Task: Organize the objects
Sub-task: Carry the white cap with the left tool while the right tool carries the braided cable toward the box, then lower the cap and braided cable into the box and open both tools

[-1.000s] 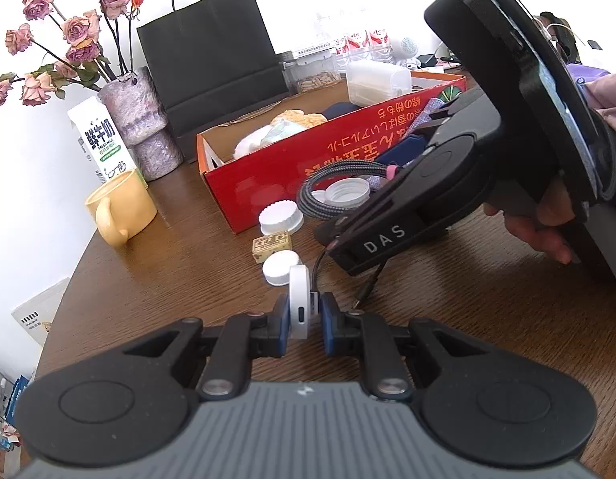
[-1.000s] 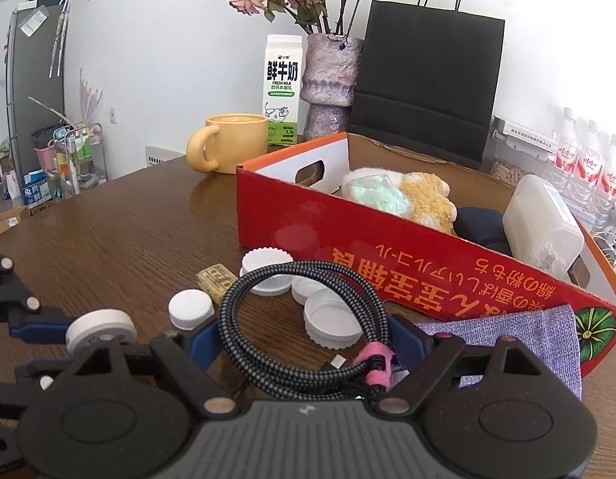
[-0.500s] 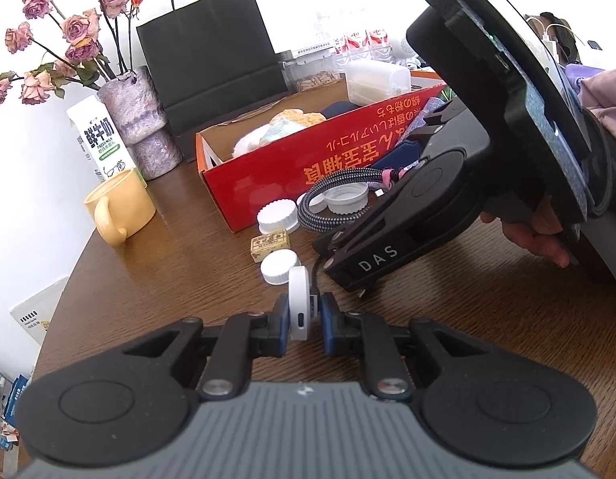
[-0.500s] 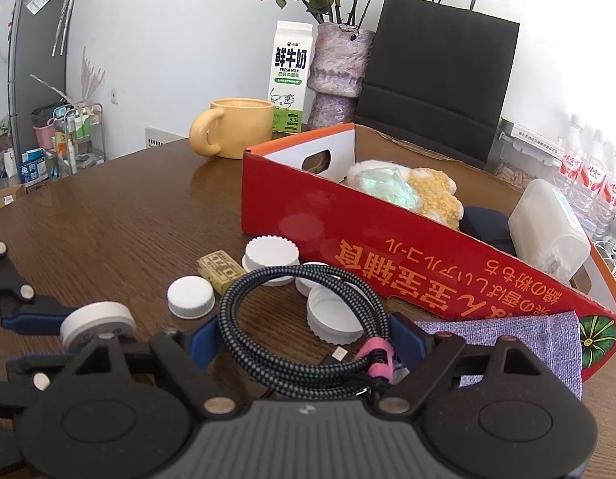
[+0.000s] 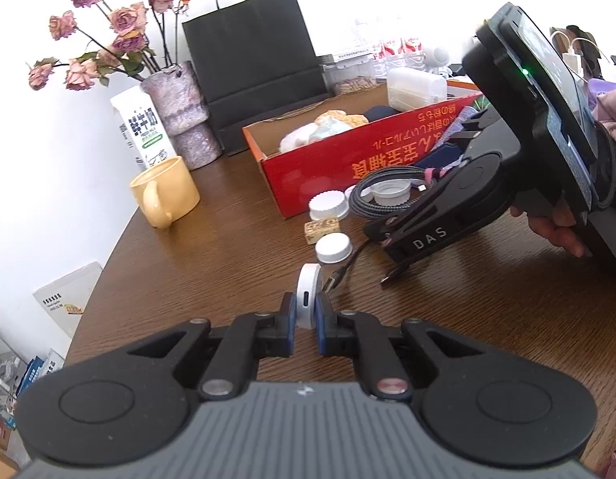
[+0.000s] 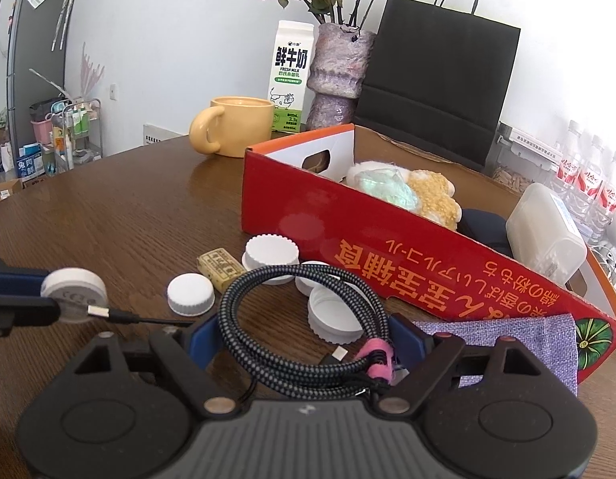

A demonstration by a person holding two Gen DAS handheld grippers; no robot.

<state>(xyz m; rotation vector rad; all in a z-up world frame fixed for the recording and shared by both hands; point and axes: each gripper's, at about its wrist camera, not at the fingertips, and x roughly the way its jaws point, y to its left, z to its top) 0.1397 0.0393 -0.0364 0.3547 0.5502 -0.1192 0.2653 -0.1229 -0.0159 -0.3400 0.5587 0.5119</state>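
The left tool [image 5: 306,311] clamps a small white round charger puck [image 5: 308,293] on edge above the brown wooden counter [image 5: 228,255]. The right tool [image 6: 304,343] grips a coiled braided grey cable [image 6: 300,319] at wide spread. Next, I judge, both go into the red cardboard box [image 6: 387,247] at the counter's far side.

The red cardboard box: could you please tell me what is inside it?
Inside the red cardboard box: a plush toy, a dark item and a translucent plastic container. The front wall hides anything lower.

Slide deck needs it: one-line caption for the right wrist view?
Right gripper holds a coiled braided cable beside the red box, bottle caps scattered ahead.
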